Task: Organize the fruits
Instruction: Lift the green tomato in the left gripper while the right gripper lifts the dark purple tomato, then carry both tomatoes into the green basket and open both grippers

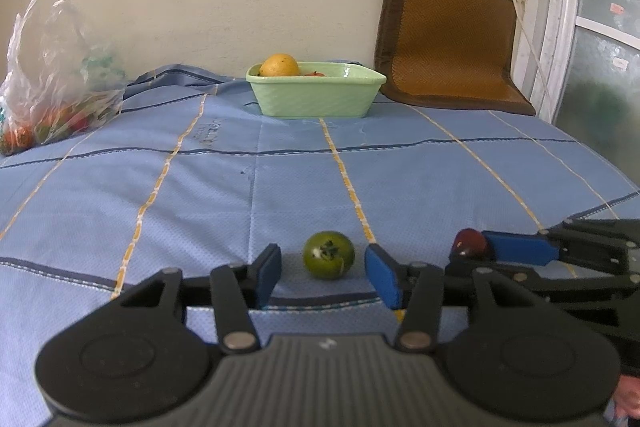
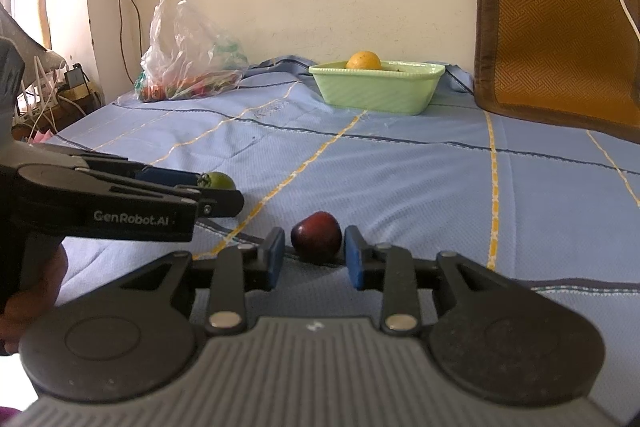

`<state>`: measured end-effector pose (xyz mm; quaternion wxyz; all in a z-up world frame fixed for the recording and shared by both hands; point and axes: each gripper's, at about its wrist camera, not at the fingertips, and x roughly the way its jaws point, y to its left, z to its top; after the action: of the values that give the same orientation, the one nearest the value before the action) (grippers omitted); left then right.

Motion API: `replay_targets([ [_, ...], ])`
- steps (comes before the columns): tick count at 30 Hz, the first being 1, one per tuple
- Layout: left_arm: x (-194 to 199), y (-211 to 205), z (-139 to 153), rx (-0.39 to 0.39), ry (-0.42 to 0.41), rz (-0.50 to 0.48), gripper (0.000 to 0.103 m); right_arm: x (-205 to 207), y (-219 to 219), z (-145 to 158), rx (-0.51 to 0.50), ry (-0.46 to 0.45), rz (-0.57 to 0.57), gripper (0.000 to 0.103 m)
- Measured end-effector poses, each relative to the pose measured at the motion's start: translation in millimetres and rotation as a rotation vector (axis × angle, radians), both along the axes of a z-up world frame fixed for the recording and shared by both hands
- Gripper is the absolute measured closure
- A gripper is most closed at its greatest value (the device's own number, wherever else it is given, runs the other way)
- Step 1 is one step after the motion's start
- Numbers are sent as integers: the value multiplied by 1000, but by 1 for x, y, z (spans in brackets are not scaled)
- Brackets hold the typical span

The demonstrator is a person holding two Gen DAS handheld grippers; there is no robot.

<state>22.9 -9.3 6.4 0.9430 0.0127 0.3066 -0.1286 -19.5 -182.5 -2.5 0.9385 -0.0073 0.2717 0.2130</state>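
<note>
A green tomato-like fruit [image 1: 329, 254] lies on the blue cloth just ahead of my left gripper [image 1: 326, 269], whose jaws stand open on either side of it without touching. A dark red fruit [image 2: 317, 236] lies between the open jaws of my right gripper [image 2: 314, 253]; the pads sit close to it. The red fruit also shows in the left wrist view [image 1: 469, 244], and the green fruit in the right wrist view [image 2: 218, 181]. A pale green basin [image 1: 316, 89] at the back holds an orange [image 1: 279, 65] and a small red fruit [image 1: 315, 73].
A clear plastic bag of fruit [image 1: 52, 99] sits at the back left near the wall. A brown woven cushion [image 1: 448, 35] leans on the wall at the back right. The blue checked cloth [image 1: 240, 187] covers the surface. Cables hang at the left edge [image 2: 48, 95].
</note>
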Motion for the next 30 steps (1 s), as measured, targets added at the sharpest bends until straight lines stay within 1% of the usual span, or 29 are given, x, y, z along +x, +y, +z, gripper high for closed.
replay_targets([
  [3, 1, -2, 0, 6, 4, -9, 58, 0, -2, 0, 7, 2, -3, 68],
  [5, 1, -2, 0, 5, 4, -17, 66, -1, -1, 0, 2, -1, -4, 68],
  [6, 1, -2, 0, 7, 1, -20, 75, -1, 0, 0, -3, -5, -4, 73],
  [10, 1, -2, 1, 2, 4, -25, 75, 0, -3, 1, 18, -5, -4, 74],
  [12, 8, 1, 4, -29, 23, -35, 75, 5, -8, 3, 64, 13, -5, 74],
  [14, 22, 2, 12, -39, 23, -40, 75, 16, -12, 6, 99, 25, -1, 74],
  [17, 53, 0, 29, -39, -1, -31, 75, 48, -17, 19, 128, 16, -4, 74],
  [19, 85, -2, 46, -52, -41, -37, 75, 72, -20, 30, 141, -23, -12, 74],
  [21, 118, -6, 56, -38, -77, -23, 75, 106, -21, 41, 140, -65, -33, 74],
  [22, 139, -9, 60, -39, -81, -20, 75, 122, -21, 44, 141, -74, -41, 74],
  [24, 175, -13, 63, -45, -65, -27, 74, 159, -19, 48, 147, -77, -50, 73],
  [27, 228, -18, 57, -35, -31, 3, 74, 210, -14, 44, 128, -66, -73, 73],
  [30, 262, -18, 46, -33, 0, 30, 74, 244, -13, 34, 120, -41, -86, 73],
])
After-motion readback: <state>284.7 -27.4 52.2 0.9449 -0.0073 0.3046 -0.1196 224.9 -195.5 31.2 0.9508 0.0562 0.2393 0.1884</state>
